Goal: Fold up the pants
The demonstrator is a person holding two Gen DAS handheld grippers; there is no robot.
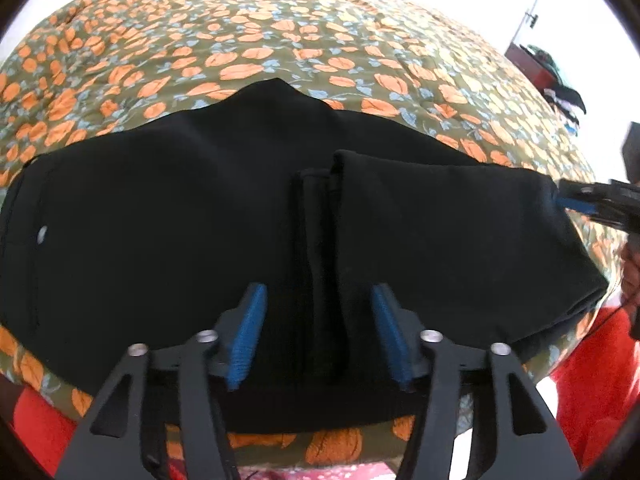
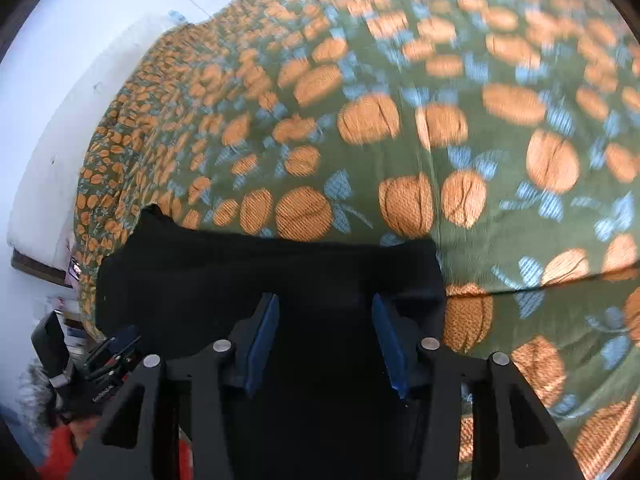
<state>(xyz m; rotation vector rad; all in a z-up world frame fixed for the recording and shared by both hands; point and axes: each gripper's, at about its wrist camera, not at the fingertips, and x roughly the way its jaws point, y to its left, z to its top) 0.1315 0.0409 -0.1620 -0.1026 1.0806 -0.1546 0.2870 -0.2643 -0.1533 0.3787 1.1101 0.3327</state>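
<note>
Black pants (image 1: 168, 216) lie folded on the floral bedspread (image 1: 256, 40), just ahead of and under the left gripper (image 1: 318, 334); its blue ribbed pads stand wide apart, nothing pinched. Fabric looks soft, matte, limp, light, likely to sag and slide; the doubled edge fold seems the best hold. Right gripper (image 2: 326, 344): jaws half-wide over the pants' right end, cloth between the pads, not visibly pressed.

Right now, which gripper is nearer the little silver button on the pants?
Left. The left gripper hangs over the pants beside the button; the right gripper is at the opposite end.
</note>
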